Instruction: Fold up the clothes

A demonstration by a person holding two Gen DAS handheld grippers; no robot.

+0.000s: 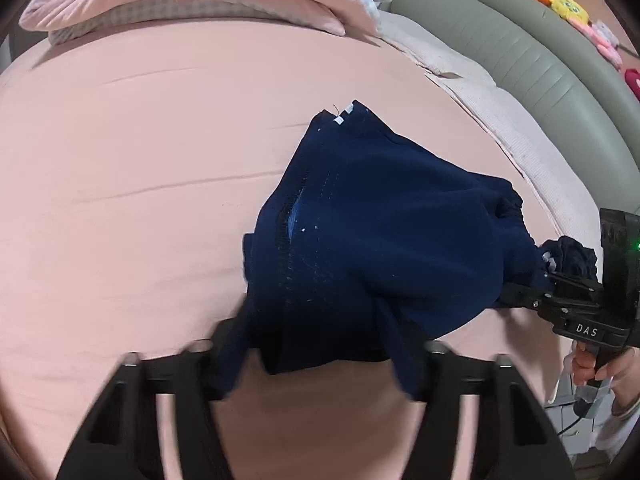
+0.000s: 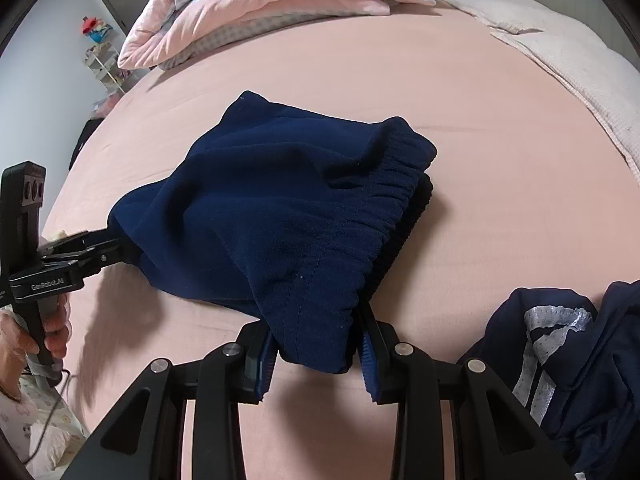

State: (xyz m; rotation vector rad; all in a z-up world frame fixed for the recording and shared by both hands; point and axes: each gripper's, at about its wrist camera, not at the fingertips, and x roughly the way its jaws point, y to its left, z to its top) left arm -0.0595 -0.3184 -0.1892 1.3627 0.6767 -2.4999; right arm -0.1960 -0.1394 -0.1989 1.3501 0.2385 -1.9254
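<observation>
A navy fleece garment [image 1: 380, 216] with an elastic waistband [image 2: 384, 200] lies bunched on the pink bed sheet [image 1: 120, 200]. My right gripper [image 2: 316, 360] is shut on the near corner of its waistband, blue pads pressed against the fabric. In the left wrist view that gripper [image 1: 508, 296] bites the garment's right edge. My left gripper [image 1: 324, 348] stands with its fingers wide apart, and the garment's near edge drapes over and between the blurred tips. From the right wrist view the left gripper [image 2: 128, 254] meets the garment's left edge.
A second navy garment with white lace trim [image 2: 560, 360] lies crumpled at the near right. A folded pink quilt [image 2: 260, 8] sits at the far end of the bed. A padded grey-green headboard [image 1: 540, 60] carries plush toys [image 1: 568, 8]. A hand [image 2: 52, 332] grips each handle.
</observation>
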